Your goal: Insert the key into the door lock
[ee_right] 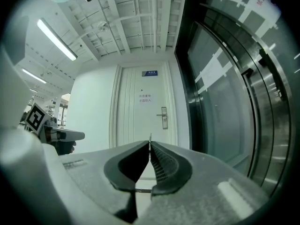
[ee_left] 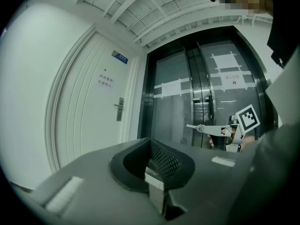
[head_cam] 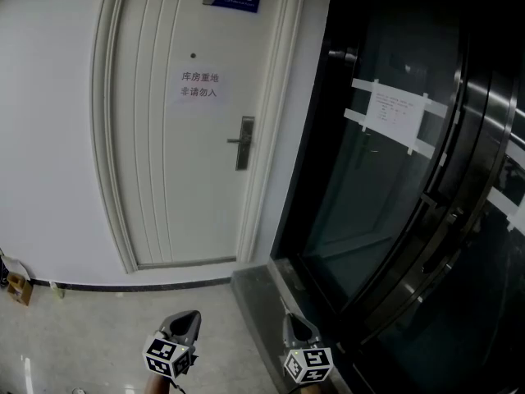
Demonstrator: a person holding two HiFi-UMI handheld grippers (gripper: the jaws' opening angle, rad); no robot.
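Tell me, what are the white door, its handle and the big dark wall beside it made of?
The door looks like painted wood or board: it is matte white with moulded grooves, though I can't be sure. Its handle looks like brushed metal, grey and slightly shiny. The dark wall is glass in glossy black frames that look like metal; it shows reflections.
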